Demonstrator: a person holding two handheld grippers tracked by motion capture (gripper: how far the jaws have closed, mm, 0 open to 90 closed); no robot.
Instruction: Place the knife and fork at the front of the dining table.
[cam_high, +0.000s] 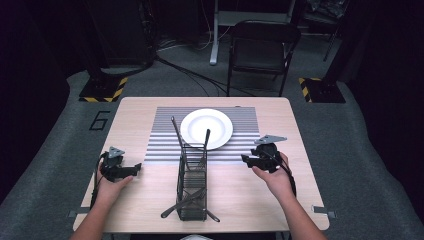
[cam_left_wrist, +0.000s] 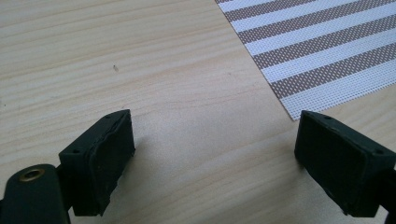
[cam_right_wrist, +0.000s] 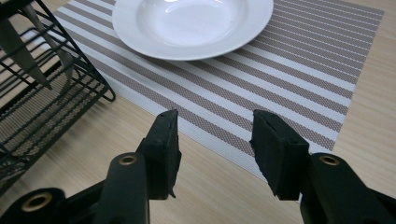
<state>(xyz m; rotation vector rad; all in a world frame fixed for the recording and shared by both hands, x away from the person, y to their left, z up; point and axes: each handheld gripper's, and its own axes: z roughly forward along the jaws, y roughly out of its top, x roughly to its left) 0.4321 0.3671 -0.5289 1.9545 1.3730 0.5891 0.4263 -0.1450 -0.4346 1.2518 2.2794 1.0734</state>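
Cutlery (cam_high: 192, 197) sits in the wire rack (cam_high: 192, 185) beside the bare plate (cam_high: 206, 128) (nothing laid out yet), while the left gripper (cam_high: 131, 170) and right gripper (cam_high: 245, 160) hover with jaws apart, empty.

High view above table (cam_high: 150, 200), gripper views close, sharing striped mat (cam_high: 165, 145).

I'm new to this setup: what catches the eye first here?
A white plate sits mid-table on a striped mat. In front of it stands a black wire caddy with cutlery poking out. An empty open gripper waits on each side, left and right.
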